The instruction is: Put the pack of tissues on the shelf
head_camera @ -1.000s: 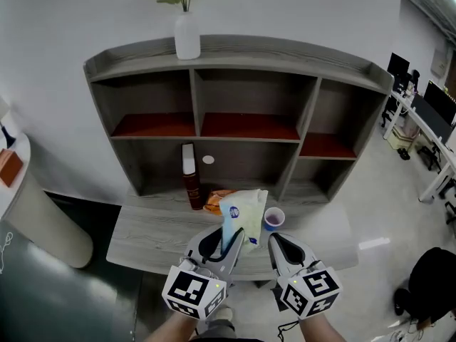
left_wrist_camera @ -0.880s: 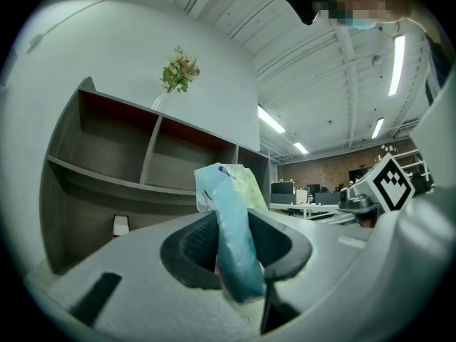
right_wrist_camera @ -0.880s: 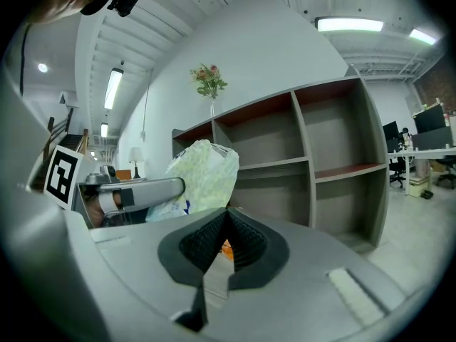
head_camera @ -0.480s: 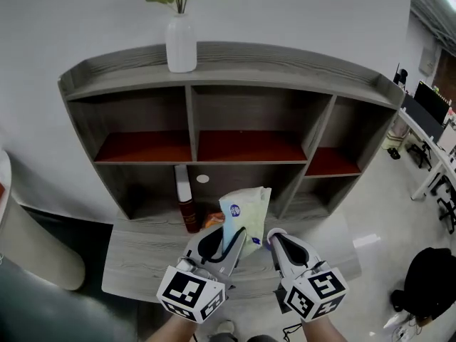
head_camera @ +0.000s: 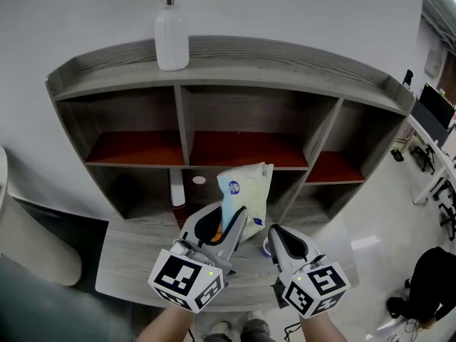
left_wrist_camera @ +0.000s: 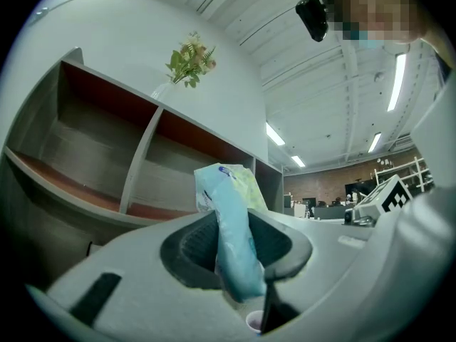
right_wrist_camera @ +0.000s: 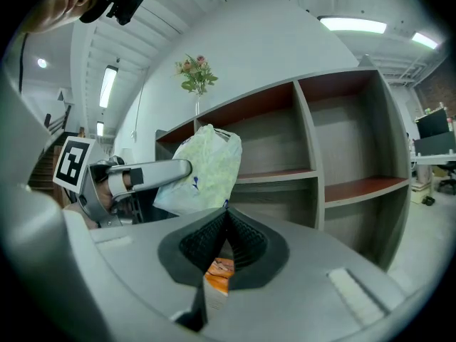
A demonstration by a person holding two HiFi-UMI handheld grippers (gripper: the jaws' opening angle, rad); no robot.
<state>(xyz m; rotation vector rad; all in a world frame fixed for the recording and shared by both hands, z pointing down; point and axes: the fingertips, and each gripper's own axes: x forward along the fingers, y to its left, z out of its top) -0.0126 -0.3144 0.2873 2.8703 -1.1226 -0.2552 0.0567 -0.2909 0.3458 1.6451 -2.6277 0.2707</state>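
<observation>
The pack of tissues (head_camera: 244,194), pale blue and green plastic, hangs upright with my left gripper (head_camera: 225,228) shut on its lower edge. It is held up in front of the grey shelf unit's lower middle bay, just under the red-brown middle shelf (head_camera: 242,149). In the left gripper view the pack (left_wrist_camera: 229,237) is pinched between the dark pads. The right gripper view has the pack (right_wrist_camera: 203,168) at left, in front of the shelves. My right gripper (head_camera: 275,238) hovers beside the left one, jaws together with nothing in them.
A white vase (head_camera: 172,41) with a plant stands on the unit's top board. A dark upright book (head_camera: 177,191) stands in the lower left bay. A purple cup (head_camera: 265,247) and an orange packet (right_wrist_camera: 218,276) lie on the desk under the grippers. Office desks (head_camera: 434,130) stand at far right.
My left gripper has lifted the tissue pack up and forward, from desk height to just under the middle shelf. The right gripper followed alongside, still shut.
</observation>
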